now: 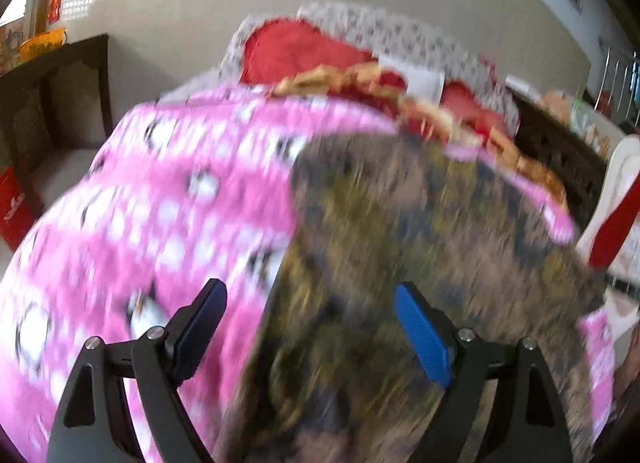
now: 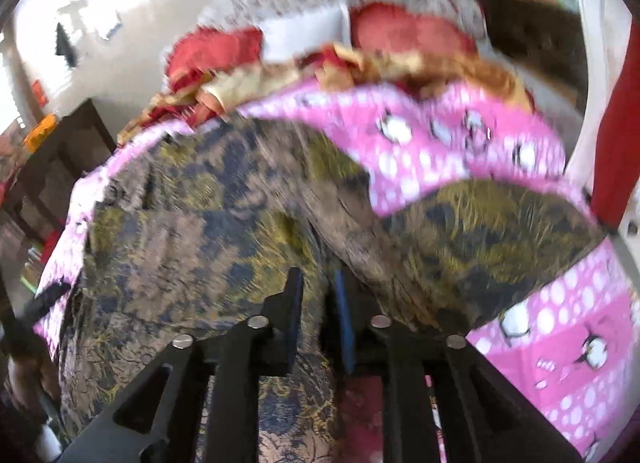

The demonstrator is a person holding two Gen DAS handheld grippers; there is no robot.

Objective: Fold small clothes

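A small garment with an olive, brown and dark blue print [image 1: 400, 243] lies on a pink bedsheet with white dots and penguins [image 1: 168, 191]. My left gripper [image 1: 308, 303] is open above the garment's left edge, with nothing between its blue pads. In the right wrist view the same garment [image 2: 192, 223] spreads over the sheet [image 2: 560, 323], with one part folded across to the right. My right gripper [image 2: 318, 303] is nearly closed, and a fold of the garment sits between its pads. Both views are motion-blurred.
Red pillows [image 1: 292, 51] in patterned white covers and a red-and-gold cloth [image 1: 360, 83] lie at the head of the bed. A dark wooden table [image 1: 52, 95] stands at the left. A white and red object [image 1: 612, 215] is at the right bedside.
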